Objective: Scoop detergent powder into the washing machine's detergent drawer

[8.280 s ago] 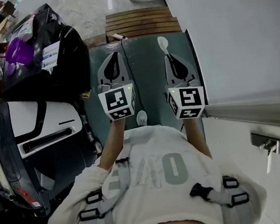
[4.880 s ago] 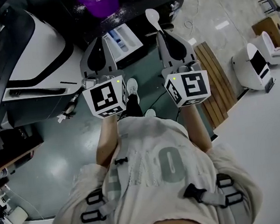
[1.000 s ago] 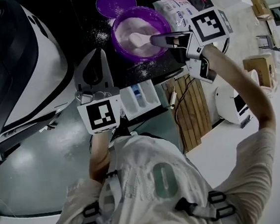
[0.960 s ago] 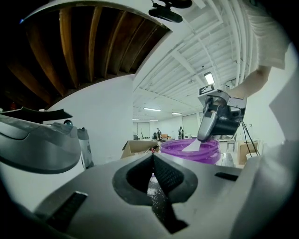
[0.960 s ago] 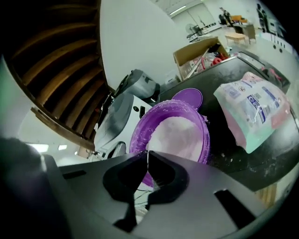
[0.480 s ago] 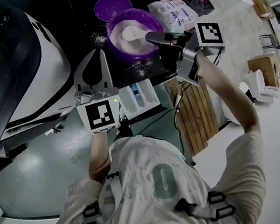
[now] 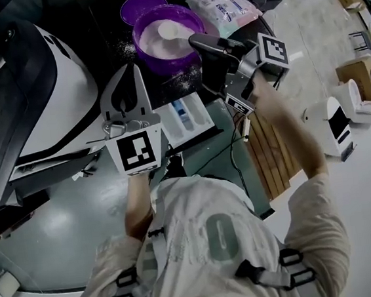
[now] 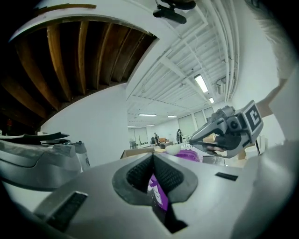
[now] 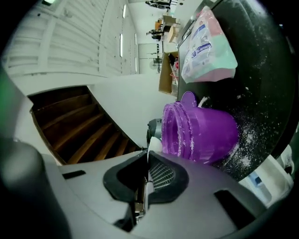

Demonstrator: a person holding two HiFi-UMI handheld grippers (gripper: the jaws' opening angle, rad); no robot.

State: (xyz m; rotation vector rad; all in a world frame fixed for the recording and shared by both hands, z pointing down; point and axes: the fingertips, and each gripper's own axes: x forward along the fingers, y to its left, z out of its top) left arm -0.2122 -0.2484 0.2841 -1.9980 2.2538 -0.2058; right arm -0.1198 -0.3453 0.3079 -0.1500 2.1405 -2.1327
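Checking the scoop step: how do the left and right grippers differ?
The right gripper is shut on the white spoon; the left gripper is shut on nothing. The right gripper reaches over the purple tub; the left gripper hangs beside the detergent drawer. Both have jaws together.

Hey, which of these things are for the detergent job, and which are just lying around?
For the job: spoon, right gripper, purple powder bowl, detergent drawer.
Lying about: purple lid, pink pouch, wooden slats, cardboard box.
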